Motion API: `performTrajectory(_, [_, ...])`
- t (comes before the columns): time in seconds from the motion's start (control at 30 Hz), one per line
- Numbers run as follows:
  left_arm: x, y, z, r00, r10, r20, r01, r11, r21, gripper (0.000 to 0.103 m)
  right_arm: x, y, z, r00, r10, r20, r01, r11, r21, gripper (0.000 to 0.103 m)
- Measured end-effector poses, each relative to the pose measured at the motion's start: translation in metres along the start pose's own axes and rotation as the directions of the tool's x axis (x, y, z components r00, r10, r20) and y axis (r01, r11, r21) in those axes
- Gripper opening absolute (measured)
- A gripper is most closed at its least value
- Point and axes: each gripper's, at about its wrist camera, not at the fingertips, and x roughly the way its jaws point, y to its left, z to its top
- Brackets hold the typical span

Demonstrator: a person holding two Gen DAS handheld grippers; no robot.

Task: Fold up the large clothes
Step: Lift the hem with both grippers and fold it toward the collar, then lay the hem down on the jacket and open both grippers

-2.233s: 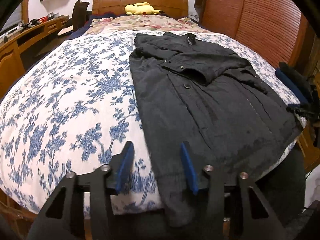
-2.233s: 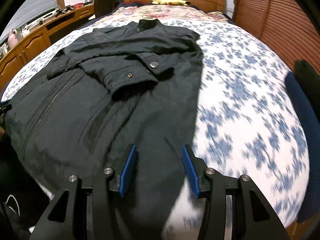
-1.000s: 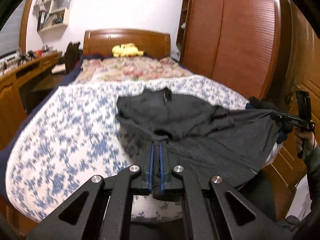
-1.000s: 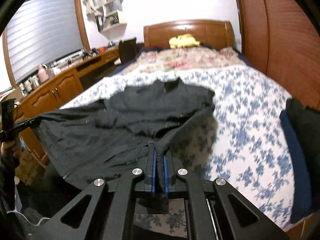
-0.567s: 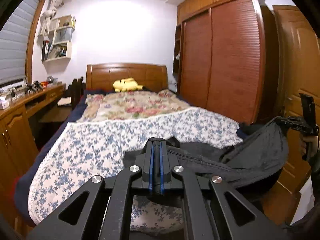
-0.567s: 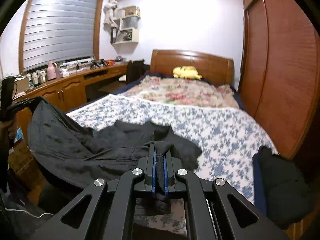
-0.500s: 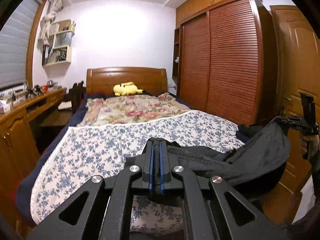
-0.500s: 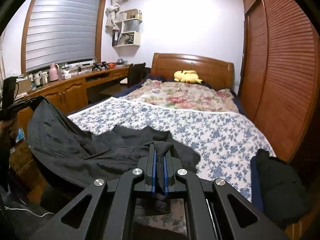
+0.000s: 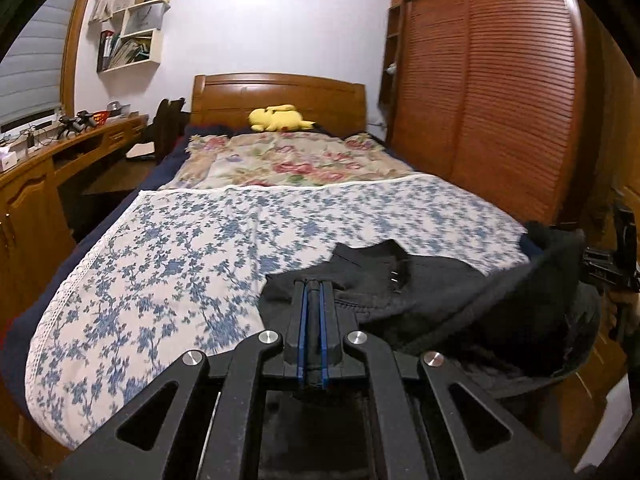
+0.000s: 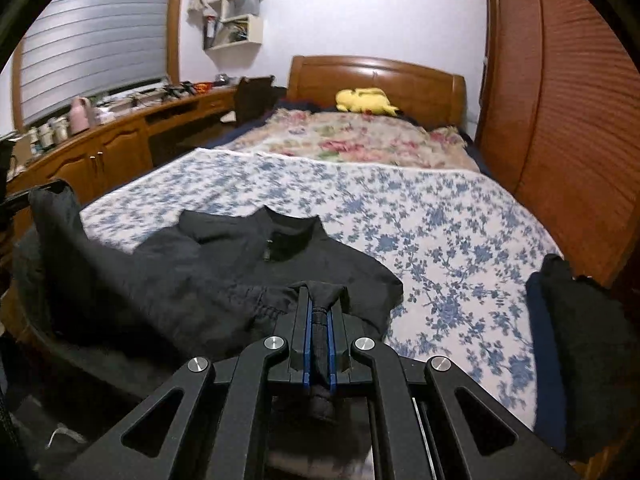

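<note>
Both grippers carrying the jacket's hem up the bed

The left gripper [image 9: 313, 316] and right gripper [image 10: 319, 330] are each clamped on a bottom corner of the black jacket [image 10: 240, 276], which lies on the near end of the floral bedspread [image 10: 420, 216], collar toward the headboard [image 10: 376, 76]. To fold well, I would keep both corners level and taut, carry them toward the headboard until the hem meets the collar, then lower them together.

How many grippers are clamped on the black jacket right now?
2. The left gripper pinches the black jacket at its left hem corner; the right gripper pinches the right corner. Both are shut on fabric.
</note>
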Motion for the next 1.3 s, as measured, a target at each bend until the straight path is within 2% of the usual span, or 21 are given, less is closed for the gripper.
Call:
performTrajectory(0.27, [0.069, 0.006, 0.011, 0.998, 0.027, 0.05, -0.025, 0.998, -0.05, 0.006, 0.104, -0.011, 0.016, 0.998, -0.051, -0.024, 0.053, 0.996, 0.068, 0.006])
performTrajectory(0.4, [0.098, -0.001, 0.017, 1.0, 0.003, 0.027, -0.002, 0.999, -0.037, 0.006, 0.144, -0.013, 0.017, 0.996, -0.049, -0.078, 0.056, 0.994, 0.093, 0.006])
performTrajectory(0.5, [0.113, -0.009, 0.016, 0.998, 0.05, 0.032, -0.05, 0.999, 0.02, 0.006, 0.165, -0.012, 0.026, 0.992, -0.072, -0.105, 0.078, 0.995, 0.059, 0.006])
performTrajectory(0.73, [0.14, 0.003, 0.02, 1.0, 0.03, 0.009, -0.03, 1.0, -0.004, 0.006, 0.201, -0.009, 0.042, 0.983, -0.103, -0.153, 0.109, 0.994, 0.031, 0.006])
performTrajectory(0.87, [0.147, 0.005, 0.022, 1.0, 0.015, -0.004, -0.015, 1.0, -0.019, 0.006, 0.221, -0.016, 0.047, 0.978, -0.112, -0.174, 0.123, 0.991, 0.051, 0.006])
performTrajectory(1.13, [0.148, 0.016, 0.023, 1.0, 0.002, -0.007, -0.003, 0.998, -0.057, 0.031, 0.263, -0.028, 0.074, 0.974, -0.145, -0.174, 0.161, 0.984, 0.077, 0.006])
performTrajectory(1.3, [0.148, 0.016, 0.021, 1.0, -0.013, -0.019, 0.012, 0.999, -0.047, 0.035, 0.283, -0.035, 0.1, 0.972, -0.194, -0.136, 0.209, 0.973, 0.102, 0.006])
